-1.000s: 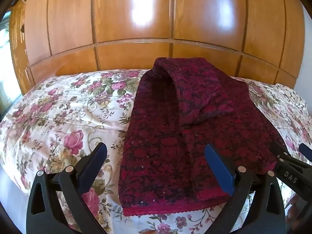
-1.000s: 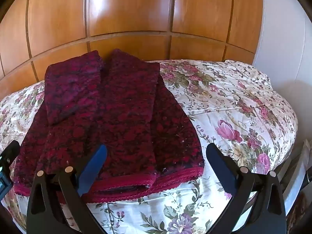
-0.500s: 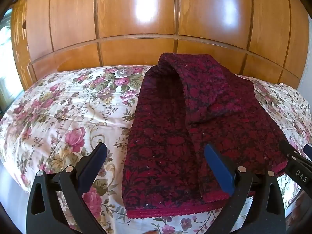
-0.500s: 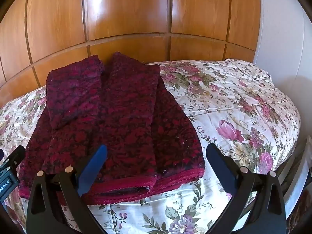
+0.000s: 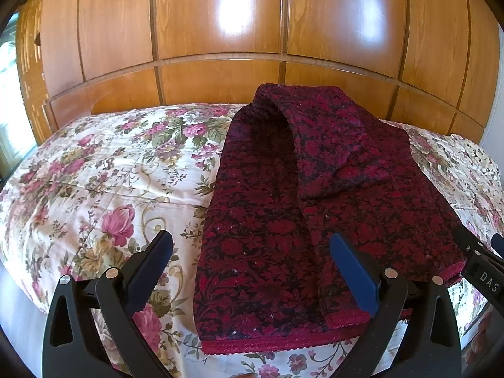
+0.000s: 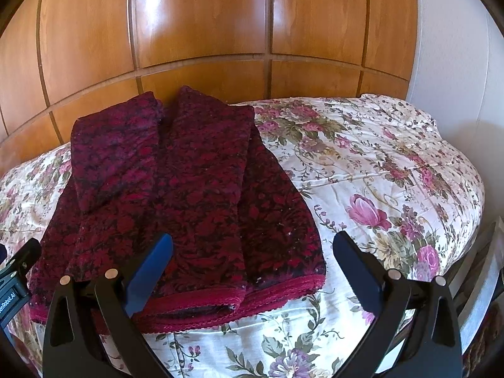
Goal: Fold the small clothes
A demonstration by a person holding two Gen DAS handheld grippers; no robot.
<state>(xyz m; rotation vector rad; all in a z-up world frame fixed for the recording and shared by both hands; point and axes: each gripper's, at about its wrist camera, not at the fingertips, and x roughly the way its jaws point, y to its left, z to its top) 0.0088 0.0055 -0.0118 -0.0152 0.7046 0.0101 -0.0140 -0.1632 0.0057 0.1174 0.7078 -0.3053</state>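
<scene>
**Both sides folded in, grippers backed off**

Dark red patterned garment point(image 5: 315, 220) lying on the floral bed point(image 5: 110, 189), sleeves and sides turned inward, hem at 6 o'clock, collar end at 12. Compared with a second ago, seen from slightly farther back and higher; cloth itself unmoved. Left hand-held gripper point(image 5: 252, 261) wide and empty above the hem; right hand-held gripper point(image 6: 252, 261) likewise wide, empty. Probably next: hem-to-collar fold.

A bed covered with a cream bedspread point(image 5: 104, 182) printed with pink roses and green leaves. Behind it stands a glossy panelled wooden wardrobe point(image 5: 220, 31). A white wall point(image 6: 456, 47) rises on the right side.
</scene>
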